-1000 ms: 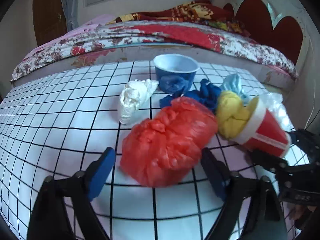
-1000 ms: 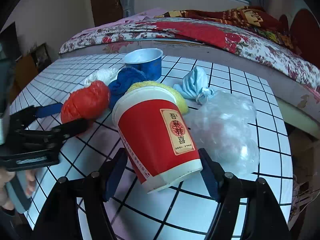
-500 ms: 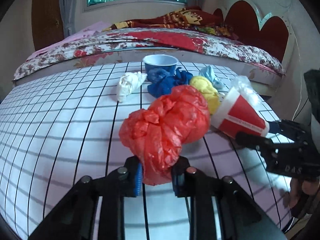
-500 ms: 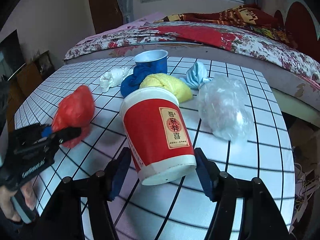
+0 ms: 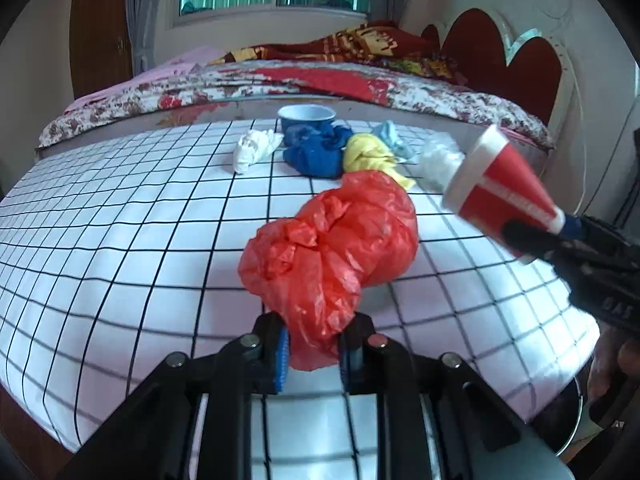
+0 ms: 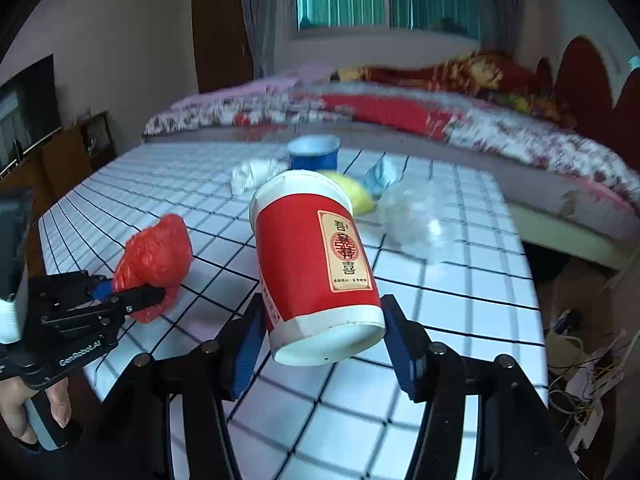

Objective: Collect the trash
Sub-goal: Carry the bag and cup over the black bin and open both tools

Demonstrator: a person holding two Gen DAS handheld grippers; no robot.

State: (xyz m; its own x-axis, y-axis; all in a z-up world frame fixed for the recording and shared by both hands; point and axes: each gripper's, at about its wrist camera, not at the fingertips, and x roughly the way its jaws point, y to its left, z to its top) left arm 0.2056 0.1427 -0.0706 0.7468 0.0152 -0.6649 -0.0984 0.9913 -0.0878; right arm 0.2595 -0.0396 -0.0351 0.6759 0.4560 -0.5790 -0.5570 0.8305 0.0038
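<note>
Two grippers are loaded: our left gripper (image 5: 311, 354) pinches the red plastic bag (image 5: 336, 248), and our right gripper (image 6: 322, 354) clamps the red paper cup (image 6: 314, 264) near its base. Only the right wrist view shows the cup's gold label. Both items hang over the grid-patterned table (image 5: 120, 216), and a bed (image 5: 304, 80) stands behind the table. Beyond the bag, on the table, sits a blue cup (image 5: 306, 117); we cannot see its contents.

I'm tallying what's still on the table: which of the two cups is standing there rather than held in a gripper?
The blue cup, upright at the table's far edge. The red paper cup is clamped in the right gripper, tilted.
</note>
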